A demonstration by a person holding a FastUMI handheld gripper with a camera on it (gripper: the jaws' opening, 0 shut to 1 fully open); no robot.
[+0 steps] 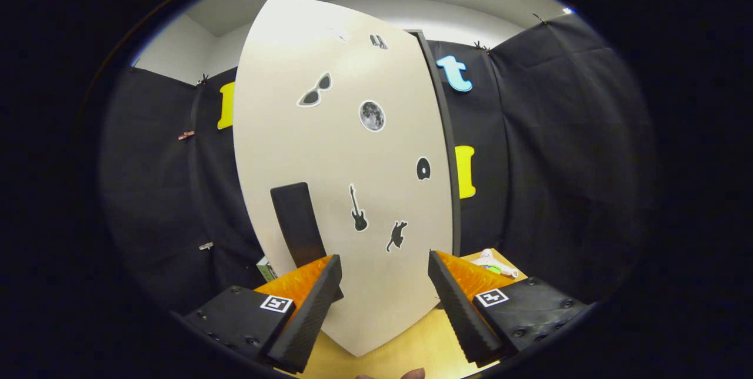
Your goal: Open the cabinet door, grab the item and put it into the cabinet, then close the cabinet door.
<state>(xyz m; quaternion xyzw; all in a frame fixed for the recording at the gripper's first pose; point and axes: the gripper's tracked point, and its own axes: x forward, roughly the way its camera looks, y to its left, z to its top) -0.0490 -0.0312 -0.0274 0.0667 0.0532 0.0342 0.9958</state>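
The cabinet door [341, 132] is a tall cream panel with several black stickers, and it faces me at close range. A dark strip [442, 132] runs down its right side. Its black bar handle [297, 223] stands upright low on the door, just ahead of my left finger. My gripper [385, 261] is open, with only the door's lower part showing between the fingers, and I cannot tell whether they touch it. A small white and green item [493, 263] lies on the wooden table [406, 349], beyond my right finger.
Black cloth walls close in the booth on both sides of the cabinet. The corner of a green and white object [266, 269] peeks out to the left of the door's bottom. A person's fingertip [412, 374] shows below the fingers.
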